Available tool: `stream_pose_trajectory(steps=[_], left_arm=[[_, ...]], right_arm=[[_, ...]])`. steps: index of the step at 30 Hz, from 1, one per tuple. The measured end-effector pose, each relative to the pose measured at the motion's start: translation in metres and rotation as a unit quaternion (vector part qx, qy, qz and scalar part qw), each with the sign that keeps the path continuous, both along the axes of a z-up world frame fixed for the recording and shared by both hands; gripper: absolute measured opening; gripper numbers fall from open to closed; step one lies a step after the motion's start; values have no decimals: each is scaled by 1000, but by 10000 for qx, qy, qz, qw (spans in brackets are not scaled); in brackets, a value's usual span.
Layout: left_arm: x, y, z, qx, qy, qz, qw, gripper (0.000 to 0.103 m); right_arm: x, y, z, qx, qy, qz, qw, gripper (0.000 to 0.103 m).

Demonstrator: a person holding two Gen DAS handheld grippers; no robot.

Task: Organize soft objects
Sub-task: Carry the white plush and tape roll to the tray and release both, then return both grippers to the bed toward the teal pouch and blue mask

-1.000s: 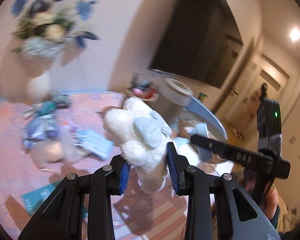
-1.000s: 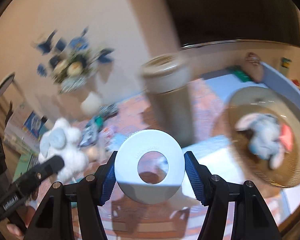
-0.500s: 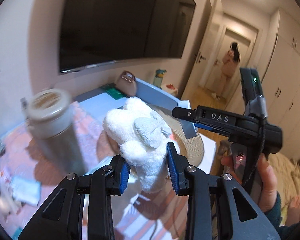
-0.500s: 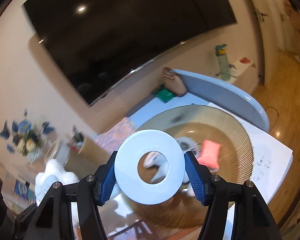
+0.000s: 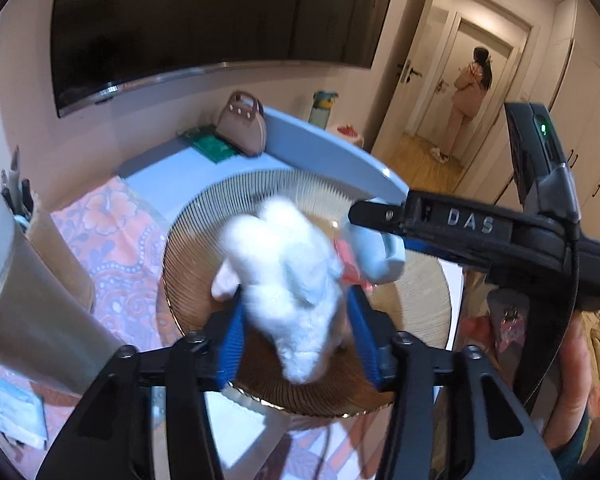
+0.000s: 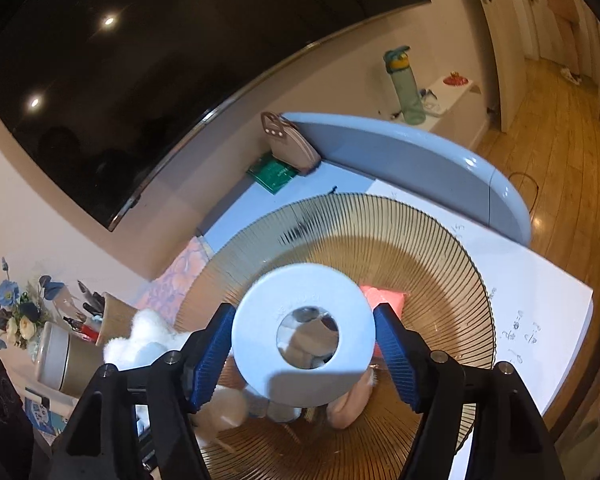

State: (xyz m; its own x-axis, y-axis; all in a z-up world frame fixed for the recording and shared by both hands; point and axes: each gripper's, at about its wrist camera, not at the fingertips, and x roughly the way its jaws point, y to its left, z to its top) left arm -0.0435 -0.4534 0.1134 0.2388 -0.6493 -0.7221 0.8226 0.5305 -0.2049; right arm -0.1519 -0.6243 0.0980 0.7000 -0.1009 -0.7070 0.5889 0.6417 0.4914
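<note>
- Plush toy, one, white and blurred, sits between the pads of the left tongs. These jaws are spreading: a dark gap shows at the toy's 3 o'clock side, and no pad visibly presses it.
- The left tongs tilt downward over one ribbed amber bowl, and the toy hangs above the bowl's middle.
- Right tongs, also angled down over that bowl, have one pale blue ring between their pads. These jaws are easing apart too, yet both blue pads look to be against the ring's rim at 9 and 3 o'clock.
- In the left wrist view the right tongs reach in from 3 o'clock, with the ring at their tip just beside the toy. The right hand grips their handle at 4 o'clock.
- Inside the bowl lie one pink-red soft piece at the ring's 2 o'clock and some pale plush shapes below the ring. How many shapes there are is unclear.
- The bowl rests on a tabletop, white on one part and covered by a floral cloth at 9 o'clock.
- One steel tumbler stands at 9 o'clock of the left tongs.
- Farther out at 12 o'clock are one handbag, one green board, one green bottle and one dark screen.
- One bouquet shows at 9 o'clock in the right wrist view.
- One person stands in a doorway at 1 o'clock.
</note>
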Motion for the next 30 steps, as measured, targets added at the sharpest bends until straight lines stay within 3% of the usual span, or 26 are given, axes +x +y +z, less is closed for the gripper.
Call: stream_pose_trajectory(steps=[1,3,11,15,20,24,30], left_arm=[[-2,0,-1,-1,11,-32,10000,68],[-7,4,0,-25,-86,-34,10000,72],[-31,34,23,-292,-347,-145,9989,72],[-43,68,46,-525,-433,-38,9977,72],[-57,135,86,-685,-875,392,9930,72],[-65,207,120,-693,-1353,1049,9828,72],[-65,325,151,-553,-1851,2264,9547,73]], right_arm=[[-1,0,-1,6,5,7,10000,69],[-6,0,1,-26,-2,-40,10000,69],[-28,17,20,-118,-209,67,9997,69],[-32,37,33,-260,-300,221,9990,69],[-33,75,53,-470,-469,624,9958,69],[-28,122,70,-725,-618,1127,9891,69],[-10,210,92,-1150,-822,2206,9651,69]])
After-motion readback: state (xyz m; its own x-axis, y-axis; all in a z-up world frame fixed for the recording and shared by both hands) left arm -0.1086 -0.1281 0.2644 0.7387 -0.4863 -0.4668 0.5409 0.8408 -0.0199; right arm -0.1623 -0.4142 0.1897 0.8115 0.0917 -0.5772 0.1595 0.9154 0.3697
